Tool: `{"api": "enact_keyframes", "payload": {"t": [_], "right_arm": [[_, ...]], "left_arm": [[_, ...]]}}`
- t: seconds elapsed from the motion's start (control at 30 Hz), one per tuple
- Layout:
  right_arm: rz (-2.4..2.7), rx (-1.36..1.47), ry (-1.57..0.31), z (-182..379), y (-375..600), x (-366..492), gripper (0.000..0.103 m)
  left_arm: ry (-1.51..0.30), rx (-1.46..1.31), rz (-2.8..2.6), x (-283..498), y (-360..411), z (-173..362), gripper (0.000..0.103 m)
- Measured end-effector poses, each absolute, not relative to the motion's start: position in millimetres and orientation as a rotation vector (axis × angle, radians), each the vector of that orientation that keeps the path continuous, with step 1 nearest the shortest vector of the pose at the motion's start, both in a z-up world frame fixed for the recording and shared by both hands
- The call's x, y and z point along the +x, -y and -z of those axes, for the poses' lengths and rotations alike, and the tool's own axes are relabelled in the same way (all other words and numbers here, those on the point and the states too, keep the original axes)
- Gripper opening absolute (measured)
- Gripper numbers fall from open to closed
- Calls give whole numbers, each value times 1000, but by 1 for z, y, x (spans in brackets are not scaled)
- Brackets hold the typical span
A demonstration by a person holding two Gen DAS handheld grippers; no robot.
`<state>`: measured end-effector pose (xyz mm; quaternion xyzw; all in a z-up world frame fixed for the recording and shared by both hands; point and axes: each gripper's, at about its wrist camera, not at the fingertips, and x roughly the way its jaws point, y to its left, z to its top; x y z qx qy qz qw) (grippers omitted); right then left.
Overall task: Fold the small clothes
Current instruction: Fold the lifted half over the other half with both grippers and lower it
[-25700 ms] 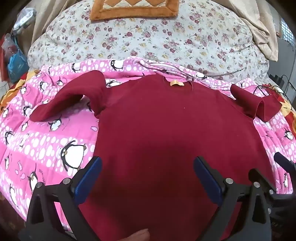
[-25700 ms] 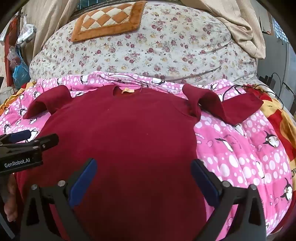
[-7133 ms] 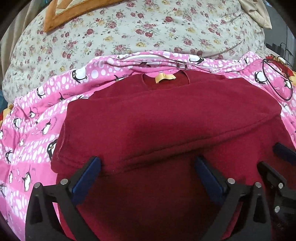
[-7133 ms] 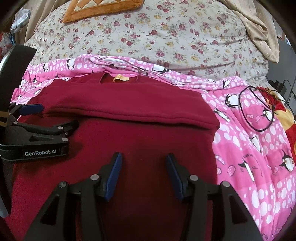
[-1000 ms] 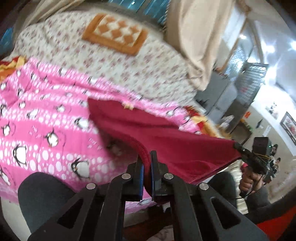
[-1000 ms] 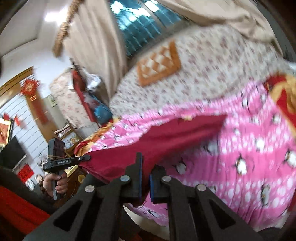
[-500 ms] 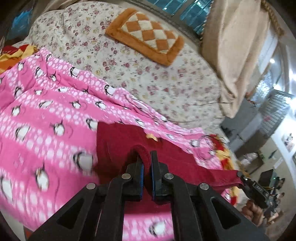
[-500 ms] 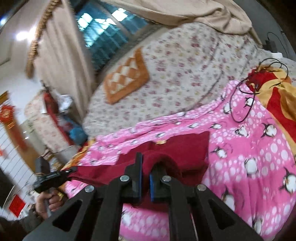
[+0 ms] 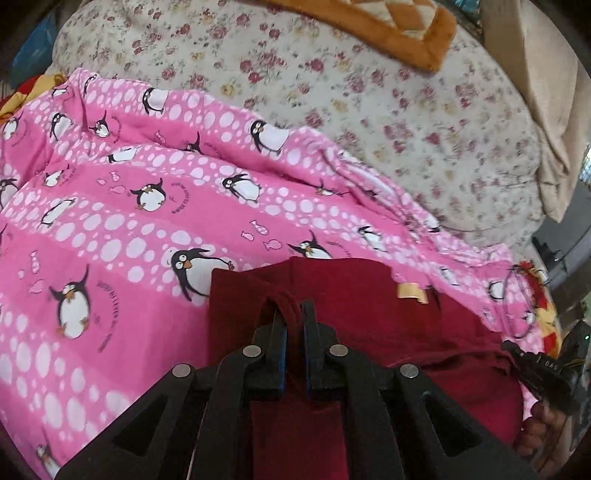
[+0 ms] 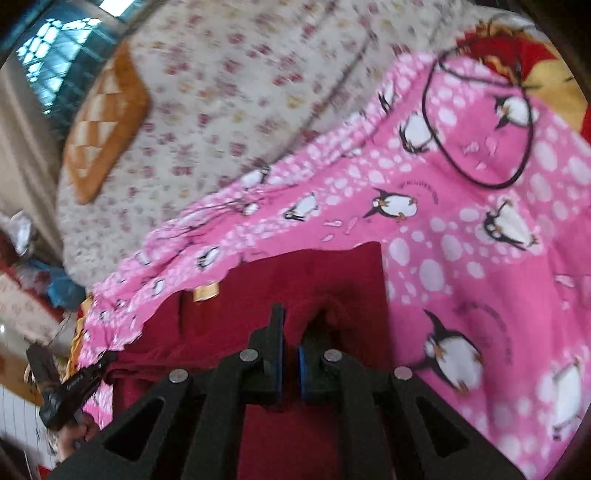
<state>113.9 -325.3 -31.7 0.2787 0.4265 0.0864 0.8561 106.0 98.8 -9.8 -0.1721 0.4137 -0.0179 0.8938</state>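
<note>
A dark red sweater [image 9: 373, 306] lies on the pink penguin blanket [image 9: 129, 206], its yellow neck label [image 9: 412, 293] facing up. My left gripper [image 9: 293, 308] is shut on a pinched fold of the sweater's hem, held low over the sweater's left part. In the right wrist view my right gripper [image 10: 293, 317] is shut on another fold of the sweater [image 10: 325, 273] near its right edge. The label [image 10: 207, 291] shows to the left there. Each gripper appears at the edge of the other's view.
A floral quilt [image 9: 332, 92] with an orange checked cushion [image 9: 406, 26] rises behind the blanket. A black cable loop [image 10: 480, 122] lies on the blanket at the right. A red and yellow cloth [image 10: 535, 70] lies at the far right.
Both grippers have carried the lifted hem forward and down toward the collar. The sweater now lies doubled near the label, and the views are closer to the blanket.
</note>
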Motion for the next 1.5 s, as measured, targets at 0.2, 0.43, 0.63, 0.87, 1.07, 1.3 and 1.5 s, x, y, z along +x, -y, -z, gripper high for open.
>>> {"api": "enact_keyframes", "payload": {"t": [0.2, 0.43, 0.63, 0.87, 1.07, 1.3, 1.5], "right_arm": [[-178, 672, -868, 55, 329, 124, 7], [-317, 818, -695, 35, 344, 106, 25], [-374, 828, -621, 22, 347, 92, 36], [-344, 834, -561, 13, 356, 81, 38], [-321, 431, -540, -29, 300, 85, 22], [-95, 117, -890, 11, 247, 152, 20], [-66, 124, -977, 52, 266, 183, 13]], "left_arm": [[-907, -259, -9, 120, -83, 31, 0], [-920, -331, 31, 121, -93, 31, 0], [-912, -695, 223, 123, -132, 31, 34], [-695, -571, 123, 101, -136, -14, 41], [-607, -277, 234, 97, -71, -37, 40], [-890, -124, 88, 170, -36, 22, 31], [-979, -143, 26, 193, -48, 50, 23]]}}
